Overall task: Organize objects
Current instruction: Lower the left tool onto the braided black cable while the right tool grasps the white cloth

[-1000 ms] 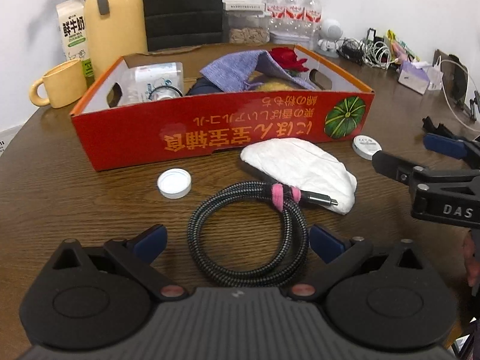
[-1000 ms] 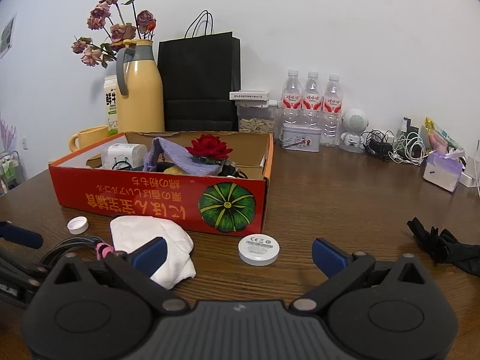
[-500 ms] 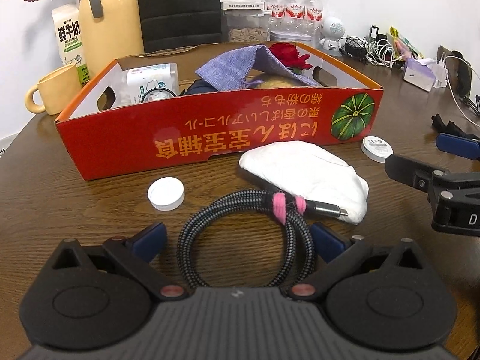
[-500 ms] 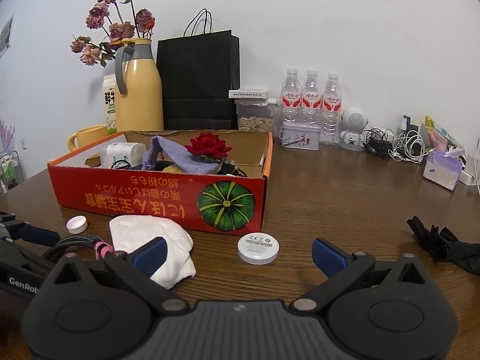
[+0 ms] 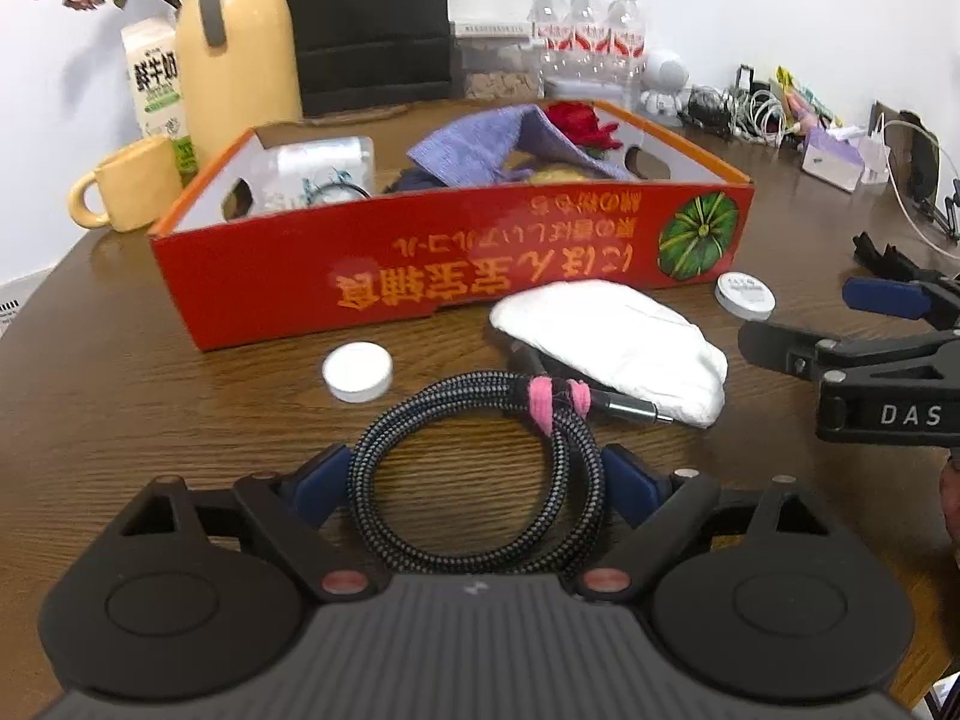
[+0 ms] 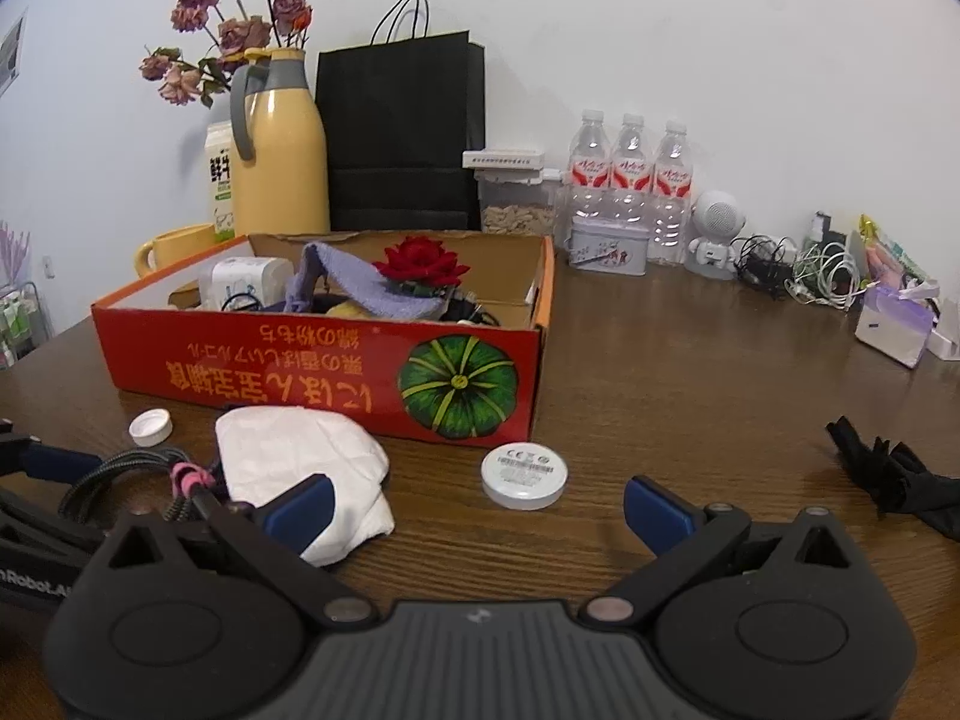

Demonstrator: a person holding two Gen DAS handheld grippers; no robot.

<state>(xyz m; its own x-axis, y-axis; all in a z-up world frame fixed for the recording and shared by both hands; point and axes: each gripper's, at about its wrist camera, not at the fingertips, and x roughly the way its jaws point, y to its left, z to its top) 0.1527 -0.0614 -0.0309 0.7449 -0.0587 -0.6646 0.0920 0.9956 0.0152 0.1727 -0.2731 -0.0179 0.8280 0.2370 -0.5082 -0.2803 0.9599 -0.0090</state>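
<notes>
Worktop space fills both frames; across mid-frame stands the red pumpkin-print carton, apparently the collecting bin, already holding cloth and a rose. Below it, lower centre of the left view, the left tool brackets the coiled braided cable, wide open, gripping nothing. The right tool hovers spread and empty near the white round puck.

Black ribbed hand-held gripper body, round side discs, blue finger pads, copper-coloured pivot screws.
</notes>
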